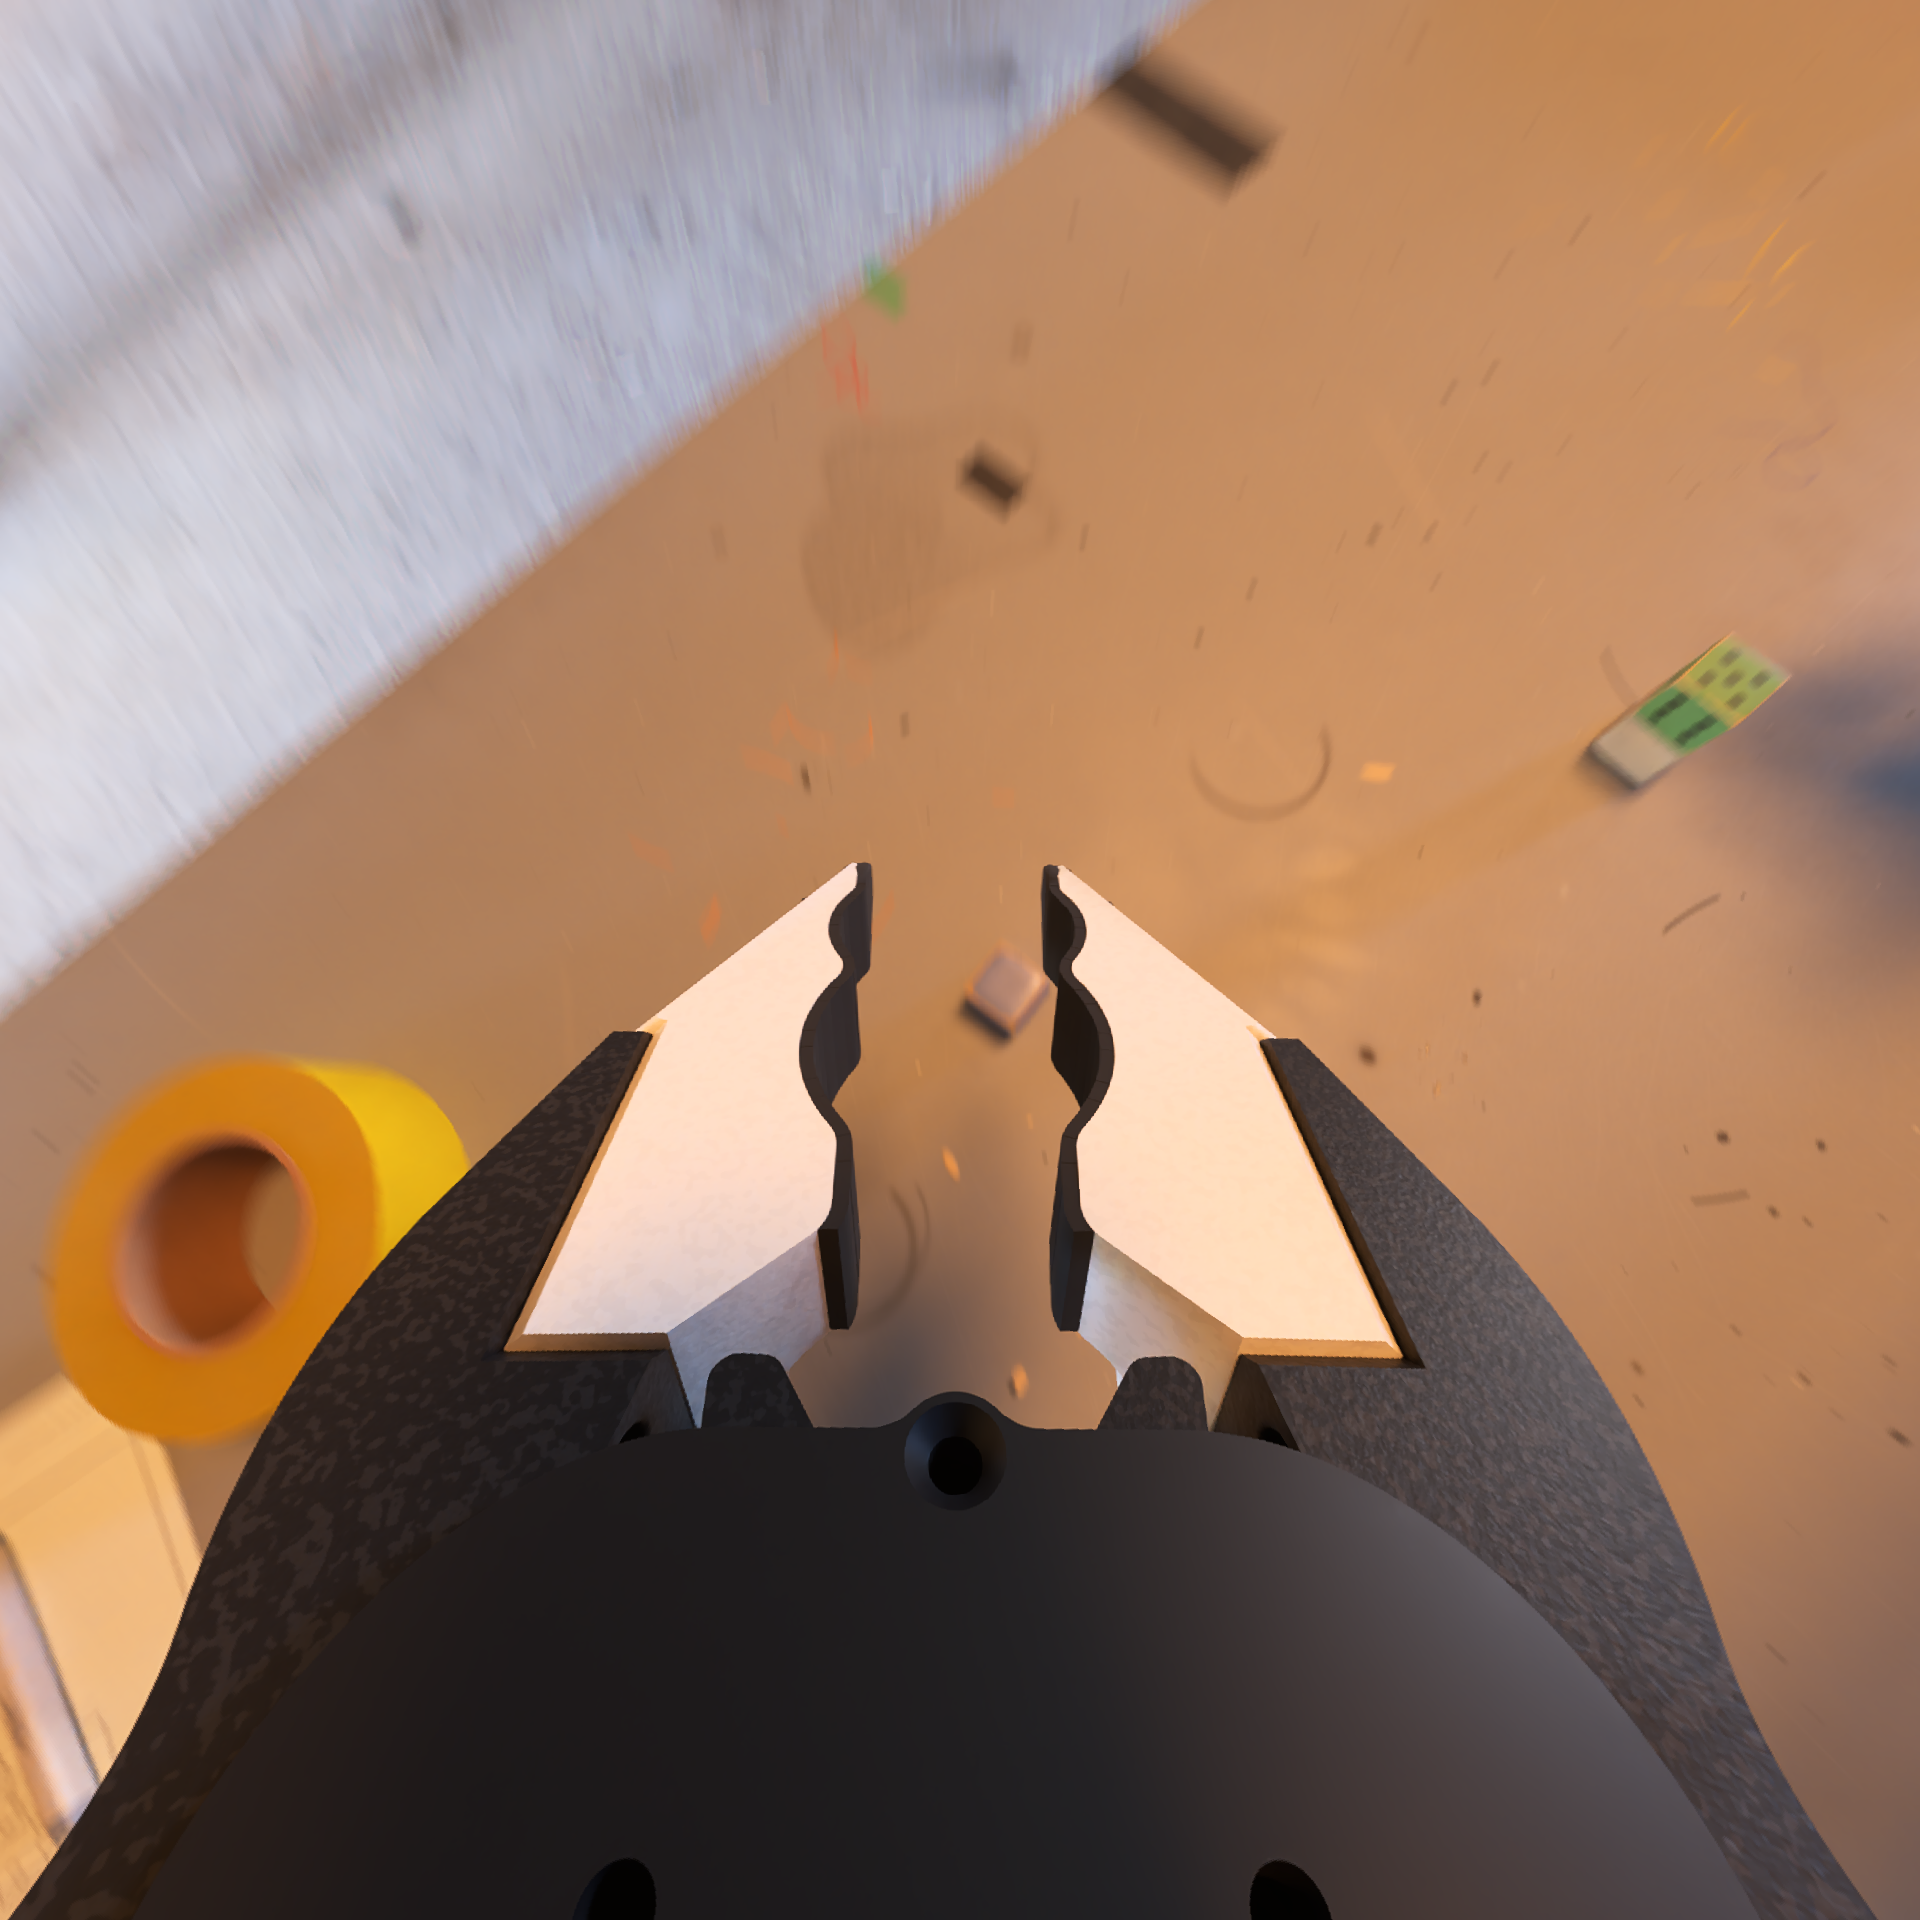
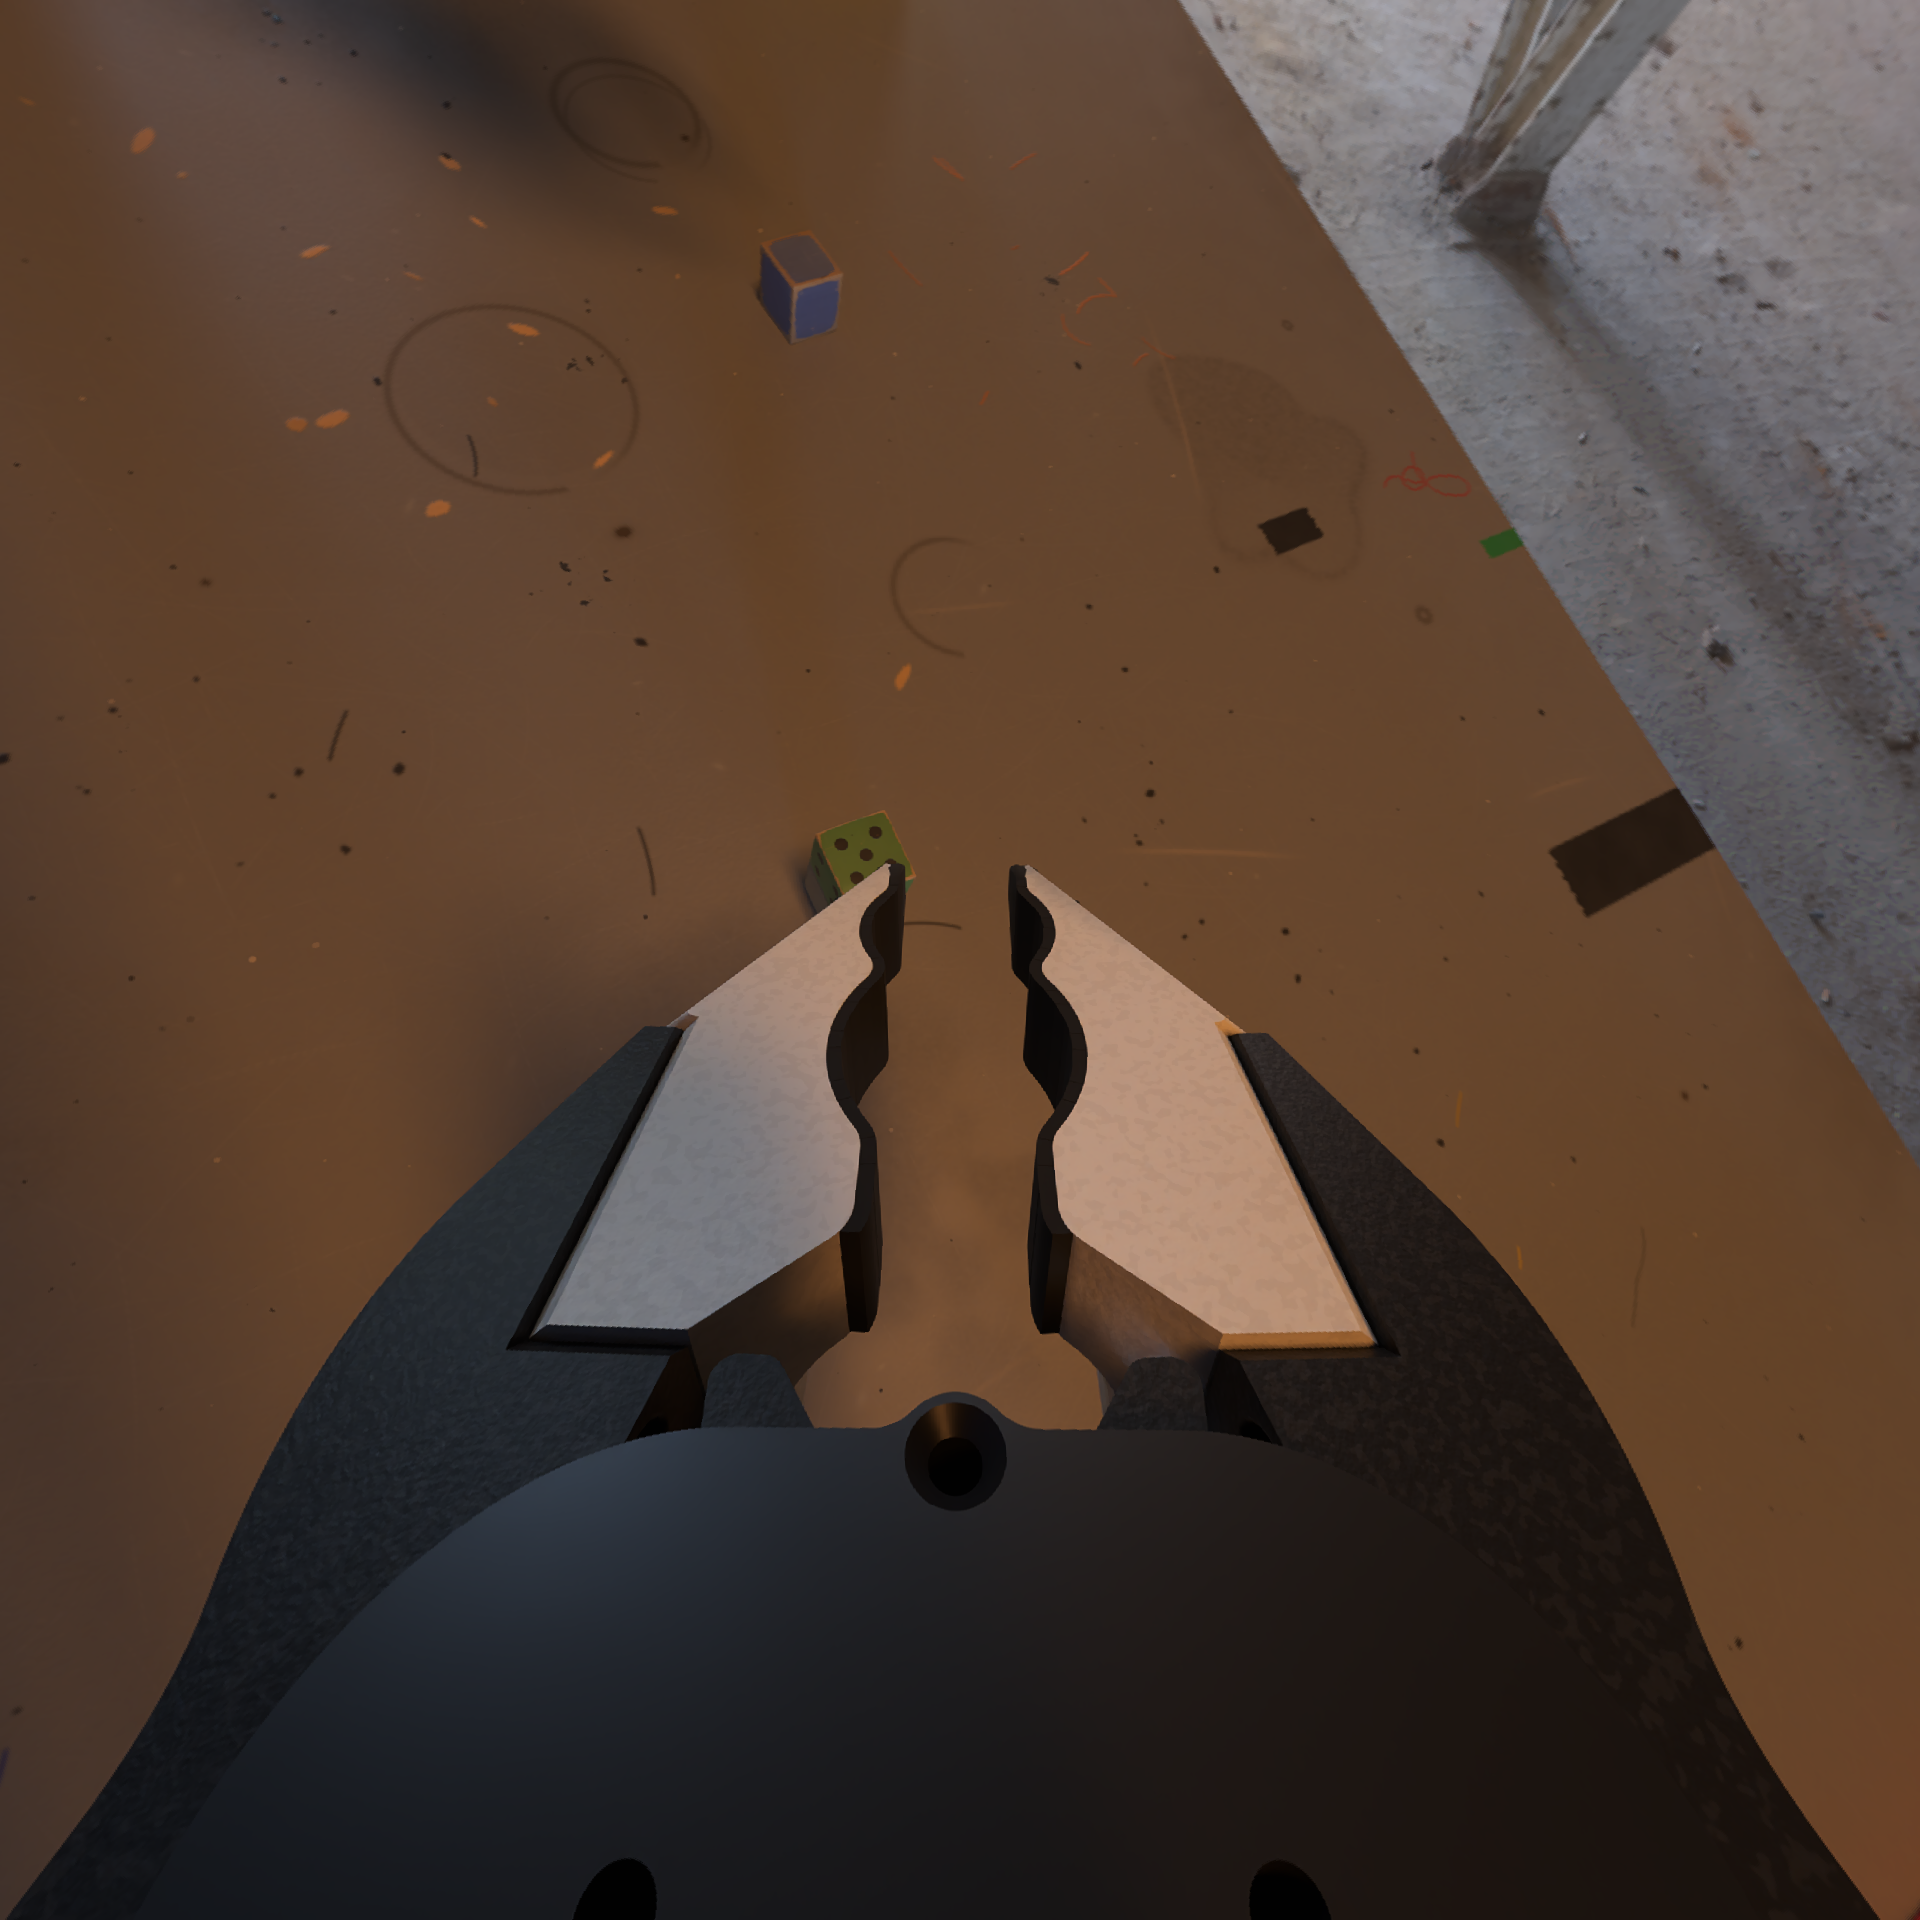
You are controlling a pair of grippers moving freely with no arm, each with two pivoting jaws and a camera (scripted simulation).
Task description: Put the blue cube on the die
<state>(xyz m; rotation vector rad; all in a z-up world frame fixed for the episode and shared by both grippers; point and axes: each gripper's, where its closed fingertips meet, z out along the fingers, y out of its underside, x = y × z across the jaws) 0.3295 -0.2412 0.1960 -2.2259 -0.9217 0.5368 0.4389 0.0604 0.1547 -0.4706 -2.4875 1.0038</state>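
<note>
The blue cube (image 1: 1006, 989) lies on the brown table, seen small between my left gripper's (image 1: 956, 871) fingers, well below them. The left gripper is open and empty. The green die (image 1: 1688, 709) with dark pips sits at the right of the left wrist view, blurred. In the right wrist view the die (image 2: 858, 850) sits just beyond my right gripper's (image 2: 956, 871) left fingertip (image 2: 885, 894). The right gripper is open and empty. The blue cube (image 2: 799, 287) stands far ahead of it on the table.
A yellow tape roll (image 1: 234, 1236) lies left of the left gripper. A pale box (image 1: 73, 1538) is at the lower left. The table edge (image 2: 1558, 582) runs diagonally on the right, with grey floor and a white leg (image 2: 1538, 114) beyond. Black tape patches (image 2: 1626, 850) mark the table.
</note>
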